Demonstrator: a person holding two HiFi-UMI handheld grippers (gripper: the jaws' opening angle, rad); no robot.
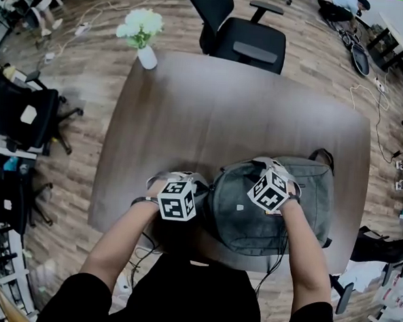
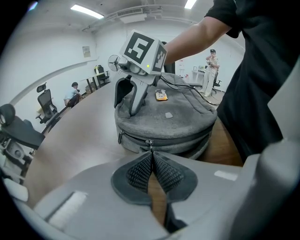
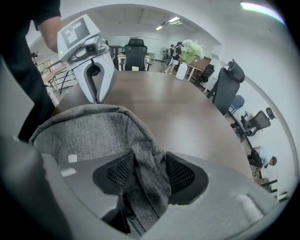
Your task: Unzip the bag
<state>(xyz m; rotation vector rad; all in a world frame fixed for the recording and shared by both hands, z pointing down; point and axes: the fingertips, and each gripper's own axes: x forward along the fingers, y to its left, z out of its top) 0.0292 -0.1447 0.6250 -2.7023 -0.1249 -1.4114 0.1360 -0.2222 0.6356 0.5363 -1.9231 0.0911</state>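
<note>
Left gripper point(image 2: 150, 155): jaws closed on the zipper pull point(image 2: 149, 143), directly ahead of the tips. The zipper track runs crosswise to the jaws, around the near rim of the bag point(image 2: 165, 123), which lies on the table point(image 2: 84, 136). Right gripper point(image 3: 150, 163): clamped on a fold of bag fabric. Only the left gripper view shows the pull.

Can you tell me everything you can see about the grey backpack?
The backpack is soft grey woven-looking fabric, rounded, lying flat on the brown table near the person. A zipper runs around its side, looking closed. The left gripper pinches the zipper pull; the right gripper squeezes a fold of its fabric. A small pale tag sits on top.
</note>
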